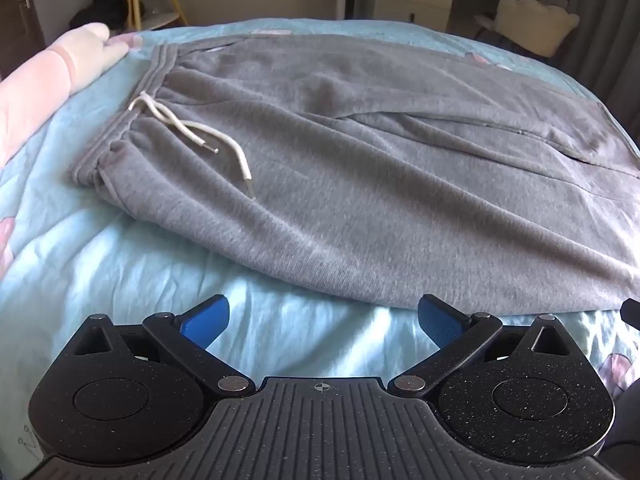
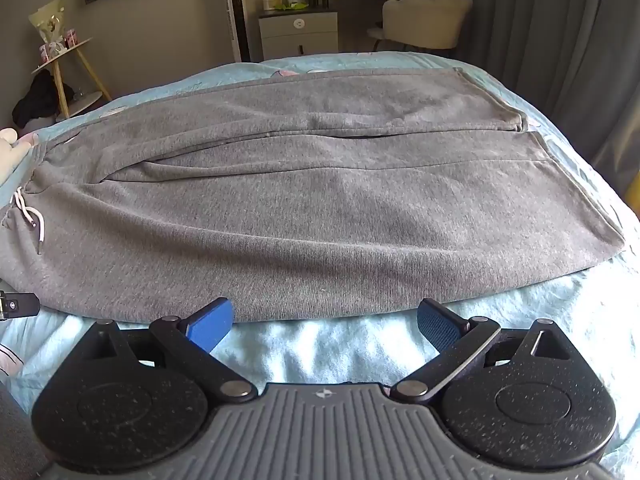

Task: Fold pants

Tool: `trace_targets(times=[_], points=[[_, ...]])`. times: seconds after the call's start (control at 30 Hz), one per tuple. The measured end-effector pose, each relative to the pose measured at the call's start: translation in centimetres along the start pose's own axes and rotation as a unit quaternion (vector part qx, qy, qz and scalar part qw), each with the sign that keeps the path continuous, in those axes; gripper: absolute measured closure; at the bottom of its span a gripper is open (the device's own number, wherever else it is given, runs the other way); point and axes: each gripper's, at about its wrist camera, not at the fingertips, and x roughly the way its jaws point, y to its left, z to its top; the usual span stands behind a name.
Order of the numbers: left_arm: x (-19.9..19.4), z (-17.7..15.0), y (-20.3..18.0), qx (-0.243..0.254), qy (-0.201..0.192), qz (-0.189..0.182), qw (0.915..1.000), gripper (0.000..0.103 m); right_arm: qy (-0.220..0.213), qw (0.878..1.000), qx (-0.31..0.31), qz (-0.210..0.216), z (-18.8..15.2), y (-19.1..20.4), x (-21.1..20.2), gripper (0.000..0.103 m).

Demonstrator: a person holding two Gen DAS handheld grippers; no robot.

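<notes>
Left wrist view first: my left gripper hung over the pale blue bedspread, blue pads spread wide apart with nothing between them. The grey pants lay flat across the bed just ahead, waistband off to the left, the white drawstring trailing loose over the front. The near edge of the cloth sat just beyond my fingertips, not touching. A pink-and-white pillow rested beside the waistband's far end.

I judged nothing was folded yet, so the first fold, near leg over far leg, was the step in hand. From this side I wanted the near waistband corner: come in low, slide one finger under both layers, and close only once the band's thick edge sat fully between the pads. That drawstring looked likely to snag, so I meant to keep clear of it.

Right wrist view next: my right gripper was likewise released, pads wide, hovering over the bedspread right at the pants' near edge. Both legs ran off to the right, a seam gap between them, the hems near the bed's right side. Here I reckoned the grab belonged further right, toward the near hem, so both hands could lift the same edge together, carry it level across, and lay it on the far leg without dragging wrinkles in.
</notes>
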Motion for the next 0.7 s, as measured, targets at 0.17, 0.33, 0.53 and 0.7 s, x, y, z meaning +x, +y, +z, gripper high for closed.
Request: trace_targets(times=[0.17, 0.33, 0.53, 0.7], points=[[0.04, -0.03, 0.02, 0.0, 0.002, 0.0, 1.0, 0.0, 0.0, 1.0, 0.001, 0.001, 0.0, -0.06, 0.01, 0.004], [0.1, -0.16, 0.15, -0.002, 0.004, 0.0, 1.0, 0.0, 0.0, 1.0, 0.002, 0.001, -0.01, -0.07, 0.02, 0.004], [0.11, -0.13, 0.11, -0.002, 0.004, 0.0, 1.0, 0.0, 0.001, 1.0, 0.002, 0.001, 0.04, 0.06, -0.16, 0.004], [0.32, -0.3, 0.21, -0.004, 0.006, 0.0, 1.0, 0.0, 0.002, 1.0, 0.002, 0.0, -0.04, -0.15, 0.1, 0.004]])
